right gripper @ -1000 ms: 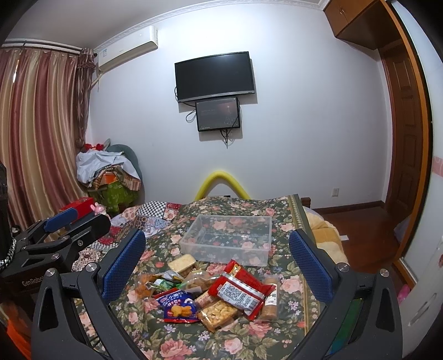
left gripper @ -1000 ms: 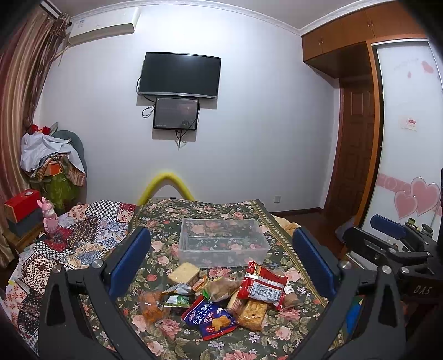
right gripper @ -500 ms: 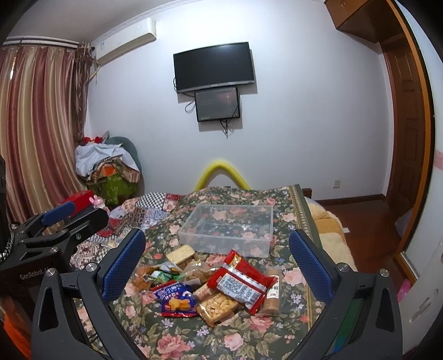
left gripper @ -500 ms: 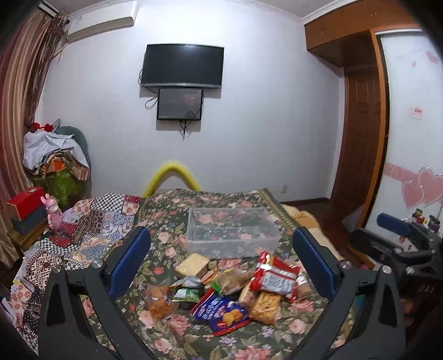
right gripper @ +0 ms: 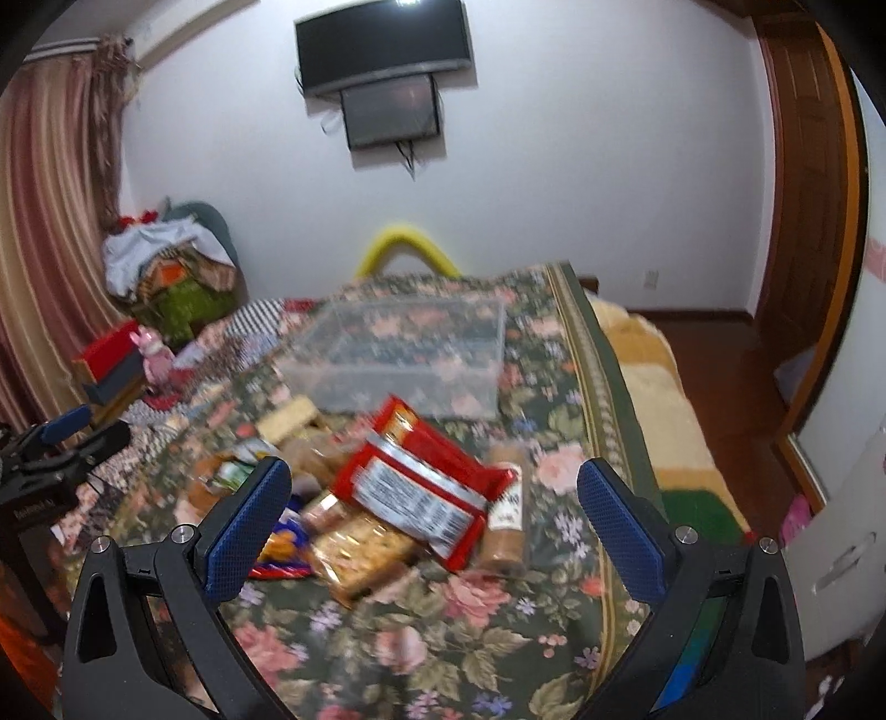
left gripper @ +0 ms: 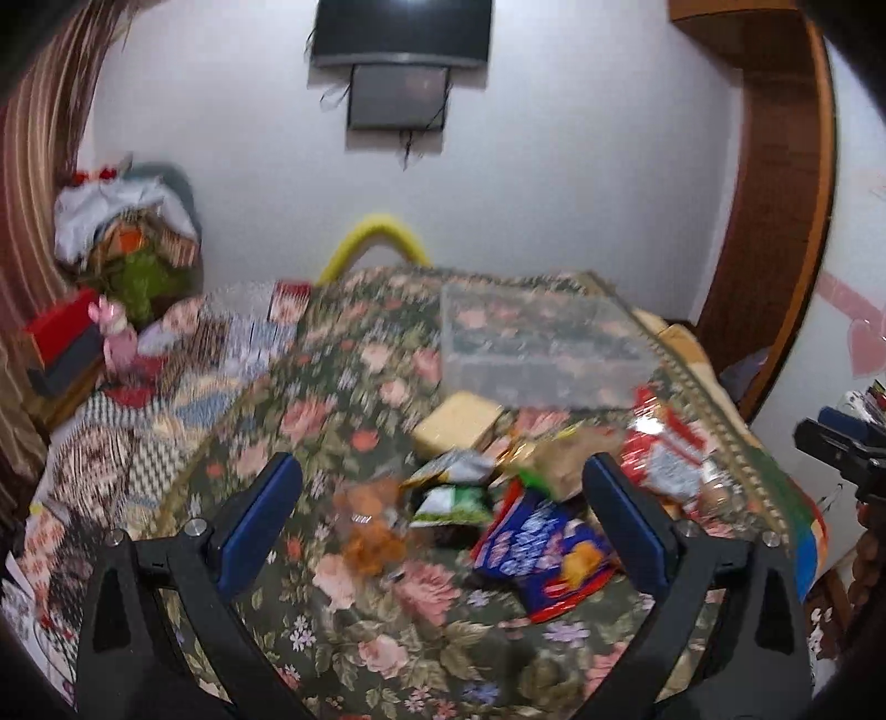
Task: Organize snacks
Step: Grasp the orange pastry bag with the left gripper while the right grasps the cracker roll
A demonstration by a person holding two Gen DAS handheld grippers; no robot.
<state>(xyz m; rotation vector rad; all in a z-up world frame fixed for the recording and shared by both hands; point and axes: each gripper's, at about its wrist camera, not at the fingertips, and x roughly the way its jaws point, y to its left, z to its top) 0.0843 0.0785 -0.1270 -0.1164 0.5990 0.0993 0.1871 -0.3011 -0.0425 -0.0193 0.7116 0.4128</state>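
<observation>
1. The left gripper [left gripper: 443, 487] is held above the floral bedspread [left gripper: 354, 387] with its blue-padded fingers [left gripper: 260, 515] spread wide apart; nothing is gripped between them.
2. The right gripper [right gripper: 434, 487] is likewise held with its blue pads [right gripper: 620, 526] well apart and nothing clamped.
3. A clear plastic storage bin [right gripper: 404, 354] is seen at 12 o'clock from the snack pile in the right wrist view, resting on the bedspread; no snacks are made out in it, though both views are blurred.
4. The snacks are heaped on the bedspread just in front of the bin [left gripper: 542, 349].
5. A red packet with a white label [right gripper: 421, 487] is laid on top of the pile, tilted, and lies between the right gripper's fingers in that view.
6. A clear pack of golden biscuits [right gripper: 360, 548] is found at 7 o'clock from the red packet, partly under it.
7. A slim brown tube-shaped pack [right gripper: 506, 515] is set at 3 o'clock from the red packet, touching its edge.
8. A blue-and-red snack bag [left gripper: 542, 548] is seen in the left wrist view near the right-hand finger, at 5 o'clock from a green-and-white sachet [left gripper: 454, 498].
9. A clear bag of orange snacks [left gripper: 371, 520] is placed at 9 o'clock from the blue-and-red bag.
10. A pale yellow block-shaped pack [left gripper: 459, 421] is positioned just in front of the bin's near wall.
11. A wall-mounted television [right gripper: 382, 50] is seen at 12 o'clock, above a smaller screen [right gripper: 387, 111].
</observation>
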